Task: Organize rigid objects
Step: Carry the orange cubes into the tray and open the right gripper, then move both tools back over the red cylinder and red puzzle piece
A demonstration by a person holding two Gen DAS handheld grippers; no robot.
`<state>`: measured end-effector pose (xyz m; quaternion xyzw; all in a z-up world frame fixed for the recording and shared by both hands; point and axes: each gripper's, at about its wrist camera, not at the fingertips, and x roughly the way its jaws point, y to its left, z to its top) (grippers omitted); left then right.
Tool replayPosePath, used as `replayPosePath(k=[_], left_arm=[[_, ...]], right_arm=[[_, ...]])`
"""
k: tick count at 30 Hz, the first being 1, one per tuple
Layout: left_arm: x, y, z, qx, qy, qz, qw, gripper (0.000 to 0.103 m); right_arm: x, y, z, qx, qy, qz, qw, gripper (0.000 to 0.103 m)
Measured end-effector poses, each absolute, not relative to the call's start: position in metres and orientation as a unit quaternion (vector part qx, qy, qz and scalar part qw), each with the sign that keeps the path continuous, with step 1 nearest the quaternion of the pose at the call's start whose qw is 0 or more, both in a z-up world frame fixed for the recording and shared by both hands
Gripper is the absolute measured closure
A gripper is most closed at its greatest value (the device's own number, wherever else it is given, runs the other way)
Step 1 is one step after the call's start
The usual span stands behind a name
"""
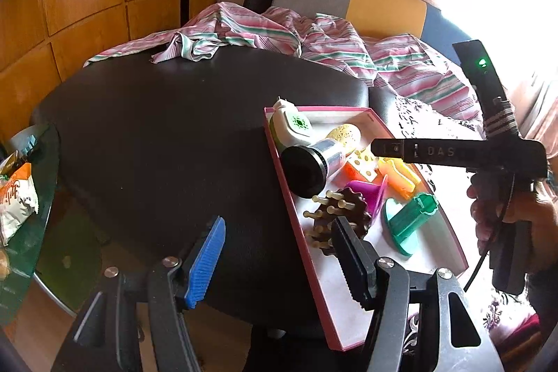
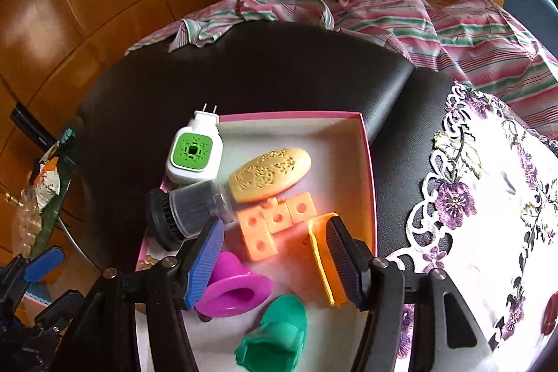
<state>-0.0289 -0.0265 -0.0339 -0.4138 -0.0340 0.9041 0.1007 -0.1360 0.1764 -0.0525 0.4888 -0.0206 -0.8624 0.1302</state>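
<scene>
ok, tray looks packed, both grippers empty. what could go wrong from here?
1. The black-capped jar lies on its side across the tray's pink rim; a nudge could roll it off.
2. The plug-in unit also overhangs that rim.
3. The right gripper hovers open over tightly crowded pieces: the purple piece and the orange scoop sit close by its fingers, so closing may catch the wrong one.

Striped cloth (image 1: 244,27), embroidered doily (image 2: 488,197)

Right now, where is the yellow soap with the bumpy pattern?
In the right wrist view, the yellow soap lies inside the pink box, toward its far end, right of the green-and-white plug-in and just behind the orange blocks.
</scene>
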Motion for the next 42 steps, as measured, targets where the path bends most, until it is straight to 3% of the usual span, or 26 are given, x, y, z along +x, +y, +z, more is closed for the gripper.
replayPosePath(k=[22, 42], left_arm=[[-0.015, -0.007, -0.019, -0.396, -0.005, 0.911, 0.115, 0.039], [-0.009, 0.044, -0.003, -0.376, 0.044, 0.910, 0.168, 0.037]], right_arm=[[-0.088, 0.206, -0.019, 0.426, -0.022, -0.899, 0.096, 0.041], [-0.042, 0.294, -0.016, 0.417, -0.045, -0.908, 0.022, 0.041]])
